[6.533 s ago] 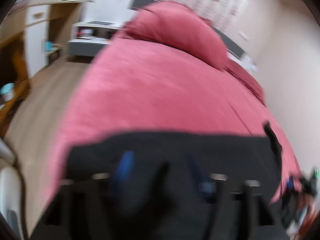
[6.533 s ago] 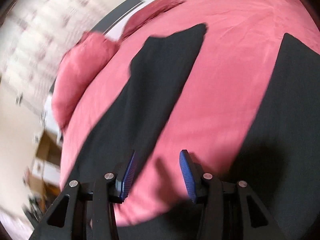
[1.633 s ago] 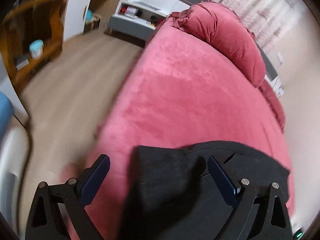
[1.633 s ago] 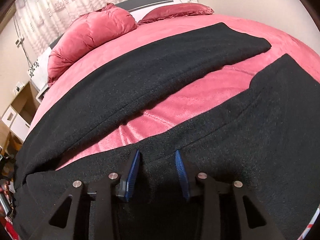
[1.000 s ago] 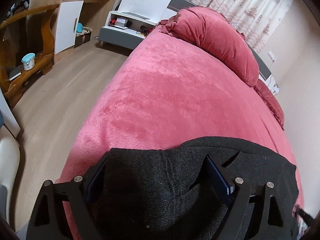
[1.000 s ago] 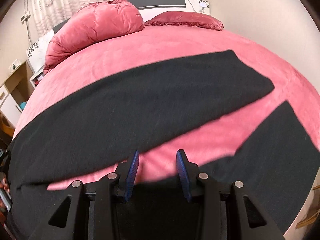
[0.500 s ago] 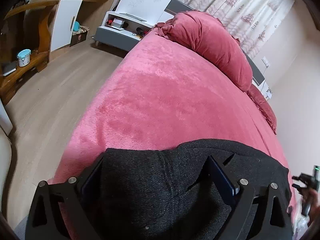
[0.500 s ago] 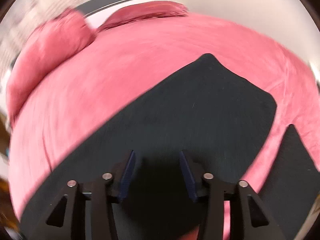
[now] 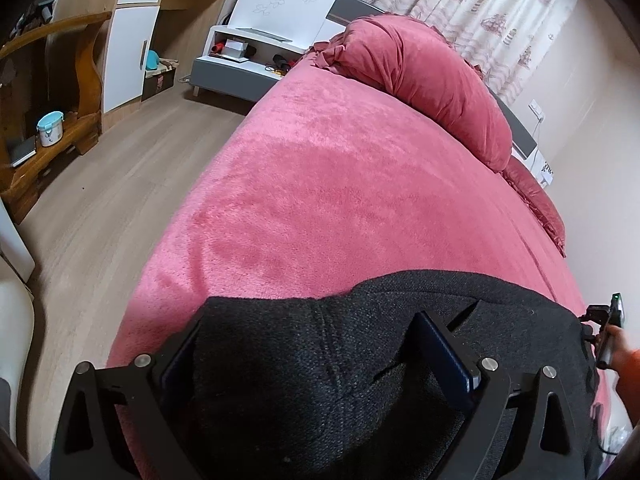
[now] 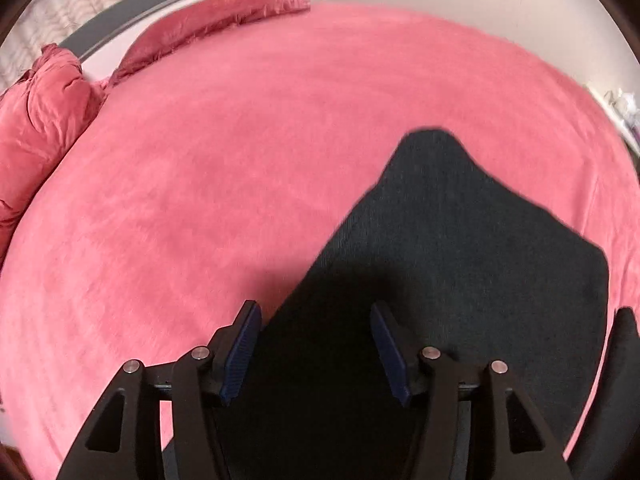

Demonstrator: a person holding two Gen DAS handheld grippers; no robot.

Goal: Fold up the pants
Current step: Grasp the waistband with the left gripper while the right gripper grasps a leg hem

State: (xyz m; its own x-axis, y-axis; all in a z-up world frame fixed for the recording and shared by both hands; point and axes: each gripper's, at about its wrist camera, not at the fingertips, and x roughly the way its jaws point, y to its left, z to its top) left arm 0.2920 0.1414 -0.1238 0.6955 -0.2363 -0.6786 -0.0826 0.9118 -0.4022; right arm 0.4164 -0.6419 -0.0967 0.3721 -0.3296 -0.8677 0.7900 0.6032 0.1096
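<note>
You have no readable writing or brand in either view; the white panel [image 9: 280, 6] leaning behind the low white-and-grey unit [image 9: 240, 60] beyond the bed carries only a dark flower print, and the curtains [image 9: 480, 12] behind the bed show a faint pinkish pattern.

Your left gripper [image 9: 316, 354] stands wide apart, its blue pads on either side of a bunched hump of the black pants [image 9: 340, 380] at the near edge of the bed [image 9: 340, 200]. The cloth fills the gap between the fingers, but you cannot tell whether they press it or merely straddle it. A seam and a slit pocket opening show on that part of the pants.

Your right gripper [image 10: 316, 354] is also parted, with one pants leg [image 10: 460, 240] lying flat on the bed under and between its fingers; nothing is pinched. That leg runs away from the gripper to a rounded end on the bedcover. A second dark strip of cloth [image 10: 624, 360] shows just beside it at the right edge of this view.

At the head of the bed lie a bulky red duvet bundle [image 9: 432, 80] and a flat red pillow [image 10: 224, 12]. Off the bed's left side you have wooden floor [image 9: 100, 184], a wooden shelf [image 9: 48, 120] holding a small pale-blue pot [image 9: 50, 128], and a white-doored cabinet [image 9: 128, 40]. In the left view, your other hand [image 9: 616, 344] and its device appear at the pants' right edge.
</note>
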